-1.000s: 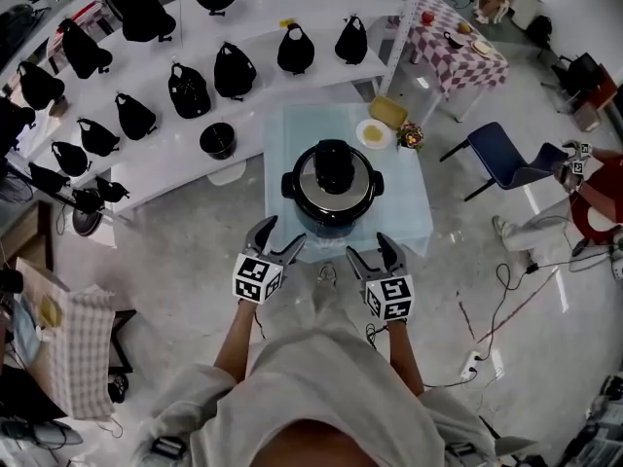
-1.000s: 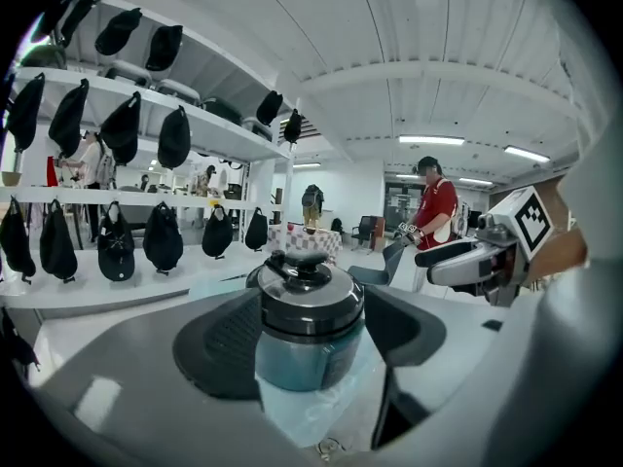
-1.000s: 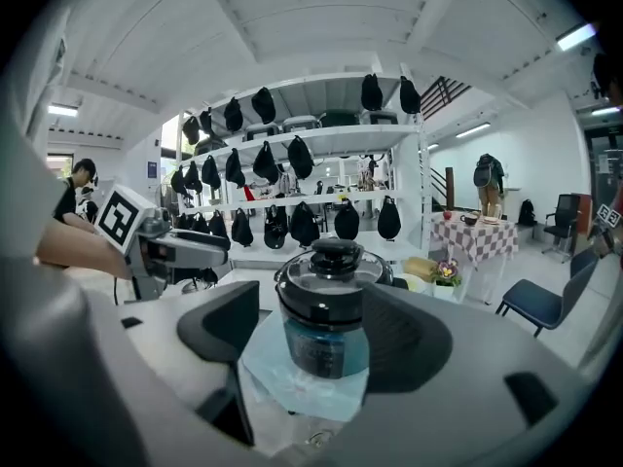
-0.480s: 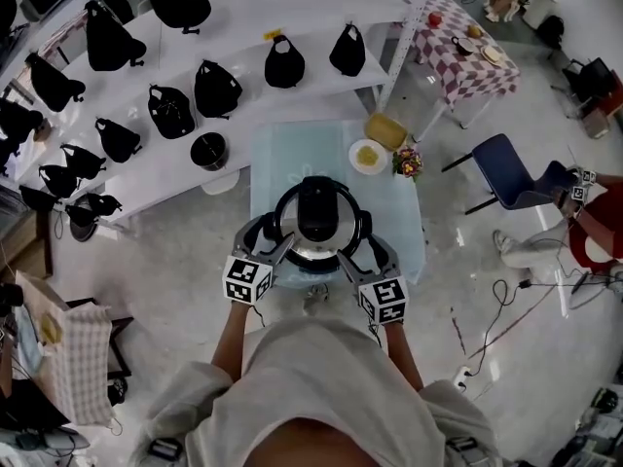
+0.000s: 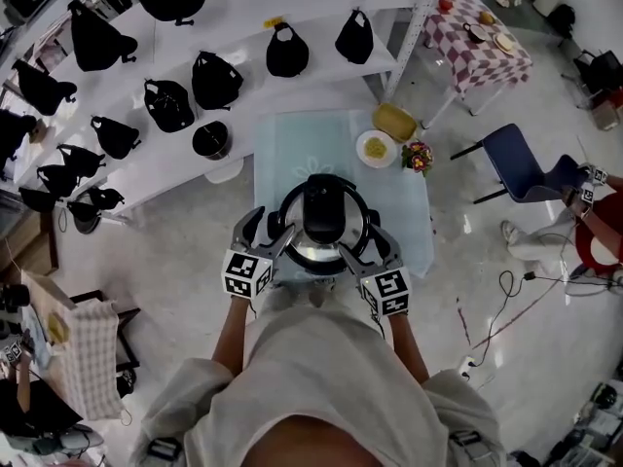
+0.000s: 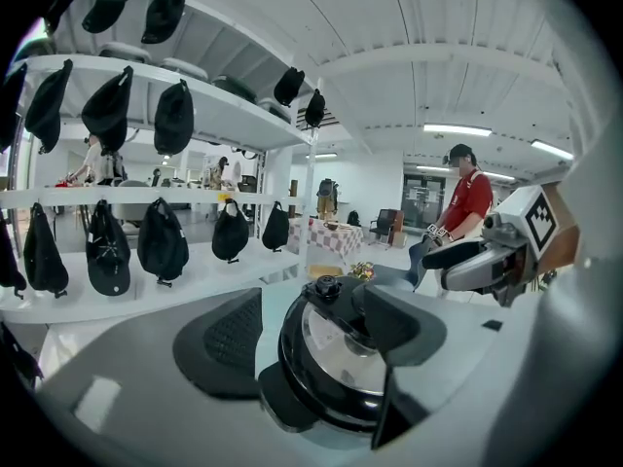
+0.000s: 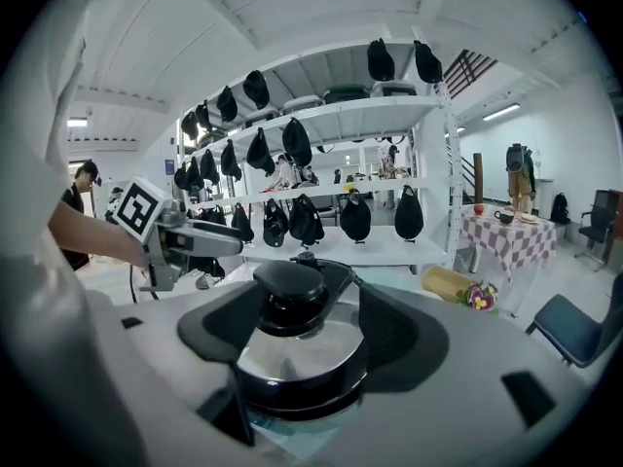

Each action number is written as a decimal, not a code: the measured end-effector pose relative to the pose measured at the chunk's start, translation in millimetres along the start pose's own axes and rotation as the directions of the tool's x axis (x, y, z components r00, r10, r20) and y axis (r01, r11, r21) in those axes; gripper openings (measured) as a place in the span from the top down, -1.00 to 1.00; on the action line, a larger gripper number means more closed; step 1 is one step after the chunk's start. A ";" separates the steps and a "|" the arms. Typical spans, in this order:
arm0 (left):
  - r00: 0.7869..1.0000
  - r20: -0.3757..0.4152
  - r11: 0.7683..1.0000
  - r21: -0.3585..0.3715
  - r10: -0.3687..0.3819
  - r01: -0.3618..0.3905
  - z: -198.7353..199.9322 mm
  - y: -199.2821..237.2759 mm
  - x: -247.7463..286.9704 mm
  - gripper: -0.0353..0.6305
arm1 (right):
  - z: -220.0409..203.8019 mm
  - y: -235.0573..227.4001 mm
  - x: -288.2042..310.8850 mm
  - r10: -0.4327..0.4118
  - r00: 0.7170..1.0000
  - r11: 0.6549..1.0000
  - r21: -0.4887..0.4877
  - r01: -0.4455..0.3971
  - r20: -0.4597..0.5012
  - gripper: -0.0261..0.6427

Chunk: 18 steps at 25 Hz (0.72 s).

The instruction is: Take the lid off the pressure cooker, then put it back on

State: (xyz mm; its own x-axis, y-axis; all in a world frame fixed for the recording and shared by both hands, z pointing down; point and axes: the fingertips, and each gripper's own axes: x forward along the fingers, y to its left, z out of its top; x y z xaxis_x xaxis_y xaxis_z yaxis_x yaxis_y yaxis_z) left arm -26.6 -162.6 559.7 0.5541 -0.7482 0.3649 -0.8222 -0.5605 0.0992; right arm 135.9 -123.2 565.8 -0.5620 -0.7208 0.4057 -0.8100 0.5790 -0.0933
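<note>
In the head view, the round black and steel pressure cooker (image 5: 336, 251) stands on the near part of the pale blue glass counter (image 5: 292, 154). Its steel lid with a black knob (image 5: 323, 212) sits on the pot. The left gripper (image 5: 265, 228) is at the left side of the cooker and the right gripper (image 5: 370, 247) is at the right side, both low against the near half of the pot. Further back on the counter are a small yellow plate (image 5: 376, 148), a yellow block (image 5: 394, 121) and a little bunch of flowers (image 5: 417, 156). White shelves with black bags (image 5: 170, 105) run behind the counter, and a blue chair (image 5: 516, 163) is well apart on the right.

In the left gripper view, the jaws are wide apart and the cooker lies between them with the lid on top. The right jaw covers a part of the lid's edge; I cannot tell if the pads touch the pot. The right gripper shows behind the cooker, and a person in a red shirt (image 6: 470, 198) stands far behind.

In the right gripper view, the jaws are also wide apart and hold nothing. The lid and its knob fill the space between them, and the left gripper shows beyond the pot on the left.
</note>
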 end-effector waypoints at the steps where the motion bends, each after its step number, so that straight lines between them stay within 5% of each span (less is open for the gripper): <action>1: 1.000 0.002 1.000 0.000 -0.007 0.007 0.5 2.8 1.1 -0.04 | 0.5 2.4 3.8 -0.002 1.000 1.000 -0.005 0.002 -0.005 0.00; 18: 0.979 0.009 0.979 0.023 -0.203 0.202 -3.6 69.9 -14.6 -0.04 | 8.5 55.8 47.1 -0.154 0.983 0.988 -0.034 0.152 -0.096 0.00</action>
State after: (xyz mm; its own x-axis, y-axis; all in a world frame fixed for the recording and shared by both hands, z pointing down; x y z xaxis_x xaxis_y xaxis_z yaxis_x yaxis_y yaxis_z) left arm -92.6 -189.5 564.7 0.7102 -0.6222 0.3292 -0.6899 -0.7082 0.1498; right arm 62.9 -128.0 572.0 -0.4115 -0.7617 0.5005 -0.8797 0.4756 0.0005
